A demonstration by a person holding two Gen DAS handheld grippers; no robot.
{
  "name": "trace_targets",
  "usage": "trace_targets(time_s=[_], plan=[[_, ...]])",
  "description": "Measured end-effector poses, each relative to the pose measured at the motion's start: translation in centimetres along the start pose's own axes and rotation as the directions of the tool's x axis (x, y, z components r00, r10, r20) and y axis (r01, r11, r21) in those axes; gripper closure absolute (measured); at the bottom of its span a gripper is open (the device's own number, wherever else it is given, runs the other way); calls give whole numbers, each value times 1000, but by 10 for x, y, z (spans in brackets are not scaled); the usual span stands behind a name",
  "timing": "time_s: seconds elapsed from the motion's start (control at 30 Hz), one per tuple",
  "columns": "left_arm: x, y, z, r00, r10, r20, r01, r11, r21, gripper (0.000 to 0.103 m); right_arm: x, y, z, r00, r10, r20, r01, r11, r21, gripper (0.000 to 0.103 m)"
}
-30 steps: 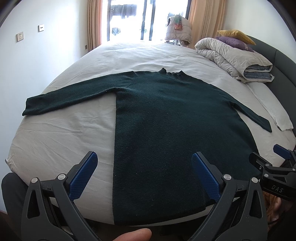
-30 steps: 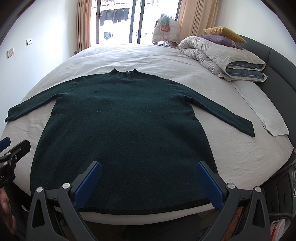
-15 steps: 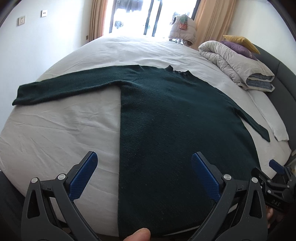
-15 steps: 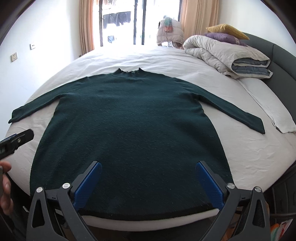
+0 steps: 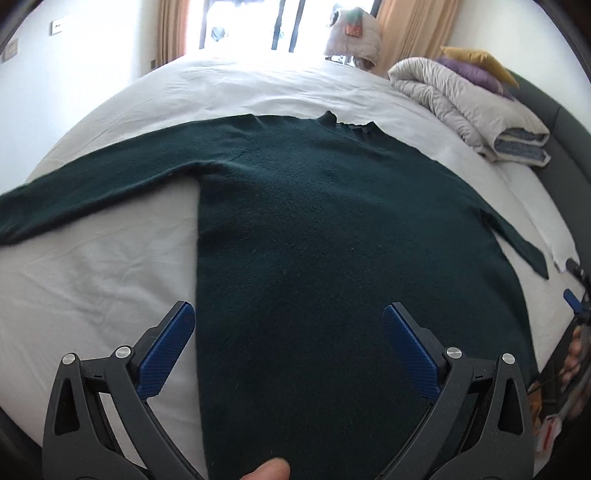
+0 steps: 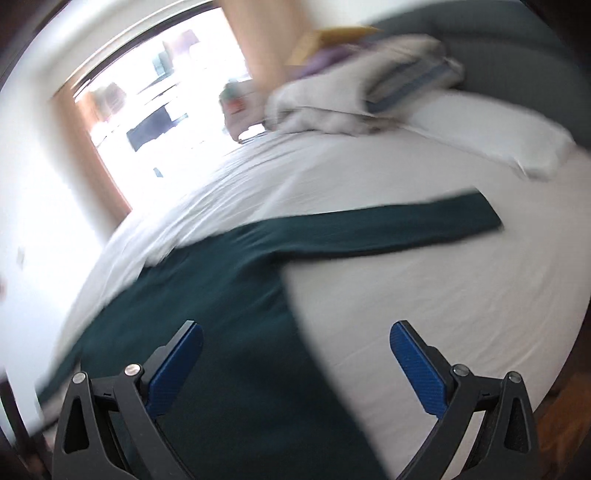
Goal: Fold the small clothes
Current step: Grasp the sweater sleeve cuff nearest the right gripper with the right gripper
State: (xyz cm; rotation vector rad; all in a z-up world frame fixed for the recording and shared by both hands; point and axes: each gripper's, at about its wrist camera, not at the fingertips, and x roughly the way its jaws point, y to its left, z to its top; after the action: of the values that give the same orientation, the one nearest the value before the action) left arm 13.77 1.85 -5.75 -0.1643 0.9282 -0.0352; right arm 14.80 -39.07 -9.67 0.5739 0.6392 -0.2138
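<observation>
A dark green long-sleeved sweater [image 5: 325, 236] lies flat and face up on a white bed [image 5: 92, 280], sleeves spread to both sides. My left gripper [image 5: 288, 350] is open and empty, hovering over the sweater's lower left part. My right gripper [image 6: 295, 362] is open and empty over the sweater's [image 6: 229, 332] right side, with the right sleeve [image 6: 399, 229] stretching away ahead. The right wrist view is blurred by motion. The right gripper's tip also shows at the far right of the left wrist view [image 5: 576, 291].
A folded grey duvet [image 5: 476, 110] with purple and yellow pillows [image 5: 476, 64] lies at the bed's far right. A white pillow [image 6: 491, 129] lies beside the dark headboard [image 5: 565, 144]. A window with curtains [image 5: 258, 26] is beyond the bed.
My left gripper moved forward and lower over the sweater. My right gripper swung sharply to the right and tilted, now facing the right sleeve; its view is blurred.
</observation>
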Motion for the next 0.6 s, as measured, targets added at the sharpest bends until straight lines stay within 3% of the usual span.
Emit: trace_targets(time_s=[0.1, 0.17, 0.27, 0.33, 0.5, 0.6], plan=[[19, -14, 15, 1000, -1, 2, 1, 999, 40, 0, 34, -72, 28, 1000, 6, -5, -4, 960, 280, 1], [27, -24, 22, 1000, -5, 4, 4, 998, 56, 0, 64, -113, 38, 999, 38, -23, -24, 897, 442, 7], [40, -38, 33, 1000, -16, 15, 15, 998, 60, 0, 98, -149, 45, 998, 55, -40, -21, 809, 587, 9], [49, -46, 39, 1000, -12, 29, 10, 998, 59, 0, 110, -161, 54, 998, 57, -4, -41, 773, 633, 9], [63, -60, 45, 995, -43, 86, 37, 997, 63, 0, 143, -168, 82, 997, 72, 26, -70, 731, 678, 9], [70, -66, 47, 995, -61, 74, 56, 996, 65, 0, 151, -173, 94, 994, 88, 59, -104, 714, 693, 14]])
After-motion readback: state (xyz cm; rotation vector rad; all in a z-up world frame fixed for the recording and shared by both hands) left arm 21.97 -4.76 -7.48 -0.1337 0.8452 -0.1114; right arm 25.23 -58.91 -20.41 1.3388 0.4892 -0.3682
